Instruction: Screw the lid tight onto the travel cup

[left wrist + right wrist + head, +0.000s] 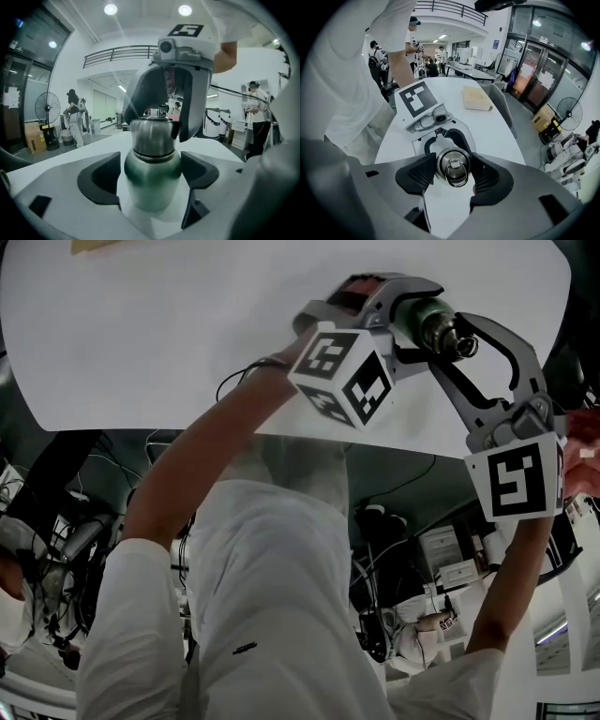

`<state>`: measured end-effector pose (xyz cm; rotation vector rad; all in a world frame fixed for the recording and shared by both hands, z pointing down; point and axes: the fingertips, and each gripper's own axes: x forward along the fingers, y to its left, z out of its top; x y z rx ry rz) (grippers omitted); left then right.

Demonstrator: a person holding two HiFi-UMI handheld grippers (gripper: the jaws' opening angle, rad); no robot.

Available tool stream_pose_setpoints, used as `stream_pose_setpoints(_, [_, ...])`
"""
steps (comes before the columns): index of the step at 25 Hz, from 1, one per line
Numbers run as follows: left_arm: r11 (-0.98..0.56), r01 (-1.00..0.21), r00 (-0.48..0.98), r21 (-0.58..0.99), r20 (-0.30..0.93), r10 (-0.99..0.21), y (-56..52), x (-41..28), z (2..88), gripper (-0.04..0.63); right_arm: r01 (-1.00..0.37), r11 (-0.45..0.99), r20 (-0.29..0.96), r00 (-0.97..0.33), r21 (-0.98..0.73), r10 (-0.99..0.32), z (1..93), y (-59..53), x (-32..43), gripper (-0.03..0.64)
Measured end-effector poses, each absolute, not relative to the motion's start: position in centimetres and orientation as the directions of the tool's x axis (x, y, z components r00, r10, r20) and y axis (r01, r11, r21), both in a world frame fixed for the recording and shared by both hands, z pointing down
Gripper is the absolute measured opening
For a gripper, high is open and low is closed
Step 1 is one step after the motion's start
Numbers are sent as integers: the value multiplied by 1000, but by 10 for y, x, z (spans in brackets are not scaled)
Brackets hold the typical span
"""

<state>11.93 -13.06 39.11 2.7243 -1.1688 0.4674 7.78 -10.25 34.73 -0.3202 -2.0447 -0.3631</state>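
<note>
The travel cup, green in the body (152, 180) with a steel lid (151, 136), stands on the white table (187, 343). My left gripper (151, 176) is level with the green body, and a gap shows between each pad and the cup, so it is open. From above, my right gripper (453, 176) is shut on the lid (452, 171), whose ring handle faces the camera. In the head view the cup (424, 320) sits between the left gripper (412, 310) and the right gripper (466, 341).
A tan flat pad (477, 98) lies farther along the table. The person's white-clothed body and arms fill the near side in the head view. Beyond the table are people, a standing fan (47, 110), boxes and desks.
</note>
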Motion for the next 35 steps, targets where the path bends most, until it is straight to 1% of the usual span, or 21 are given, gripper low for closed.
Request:
stream_pose_setpoints(7, [-697, -716, 655, -19, 325, -682, -134, 118, 390, 370, 483, 869, 867, -473, 105, 158, 341, -99, 73, 232])
stream_pose_setpoints(13, [-698, -716, 659, -18, 311, -685, -133, 117, 390, 368, 593, 802, 863, -440, 73, 247, 341, -95, 72, 232])
stream_pose_setpoints(16, [-694, -720, 657, -16, 308, -688, -135, 117, 391, 368, 611, 790, 869, -422, 60, 260, 343, -96, 74, 232])
stream_pose_setpoints(19, [-691, -723, 654, -15, 306, -691, -133, 116, 391, 368, 584, 809, 877, -422, 70, 229, 344, -96, 73, 232])
stream_pose_setpoints(22, [-689, -725, 652, -16, 304, -694, -131, 116, 391, 368, 513, 854, 876, -445, 80, 186, 344, -96, 73, 232])
stream_pose_setpoints(24, [-687, -726, 652, -15, 302, -695, -130, 117, 392, 368, 438, 895, 869, -470, 79, 154, 345, -96, 75, 232])
stream_pose_setpoints(29, [-690, -724, 655, -11, 301, -693, -135, 125, 395, 368, 203, 975, 847, -531, 90, 32, 348, -108, 82, 232])
stream_pose_setpoints(33, [-691, -723, 657, -10, 300, -691, -138, 128, 396, 368, 16, 995, 827, -556, 103, -77, 348, -115, 84, 232])
stream_pose_setpoints(35, [-692, -722, 660, -8, 296, -691, -136, 127, 396, 368, -107, 989, 810, -569, 98, -142, 347, -116, 83, 232])
